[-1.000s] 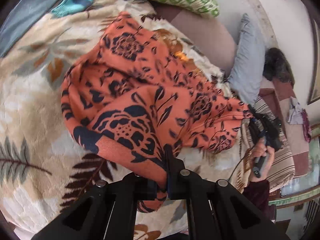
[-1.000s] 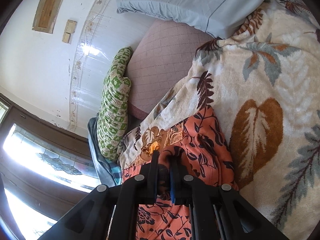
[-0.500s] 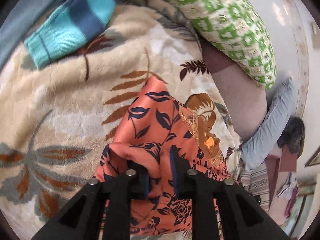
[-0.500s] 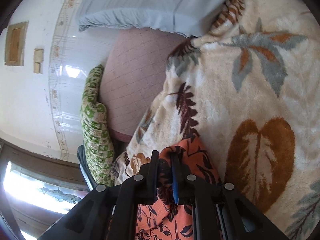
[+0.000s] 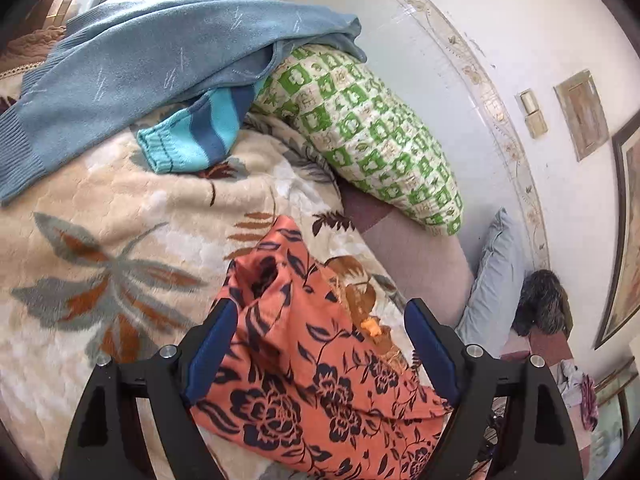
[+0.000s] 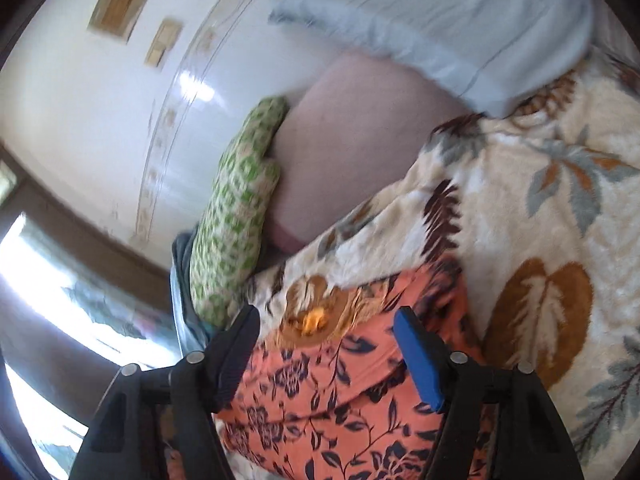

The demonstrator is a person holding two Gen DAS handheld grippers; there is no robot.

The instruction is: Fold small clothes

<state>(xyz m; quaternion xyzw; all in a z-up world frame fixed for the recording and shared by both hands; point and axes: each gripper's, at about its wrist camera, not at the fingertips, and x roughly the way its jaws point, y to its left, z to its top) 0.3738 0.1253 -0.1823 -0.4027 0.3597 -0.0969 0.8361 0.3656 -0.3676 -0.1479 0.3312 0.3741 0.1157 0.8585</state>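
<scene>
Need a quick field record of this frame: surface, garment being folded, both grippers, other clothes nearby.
surface: leaf-print blanket
garment: orange floral garment, lying on the blanket
left gripper: jaws opening, garment between the fingers, pads not pressing it
right gripper: jaws opening, garment below and between the fingers, not gripped
other clothes: blue sweater over a striped teal garment
pillows: green checked pillow, light blue pillow
</scene>
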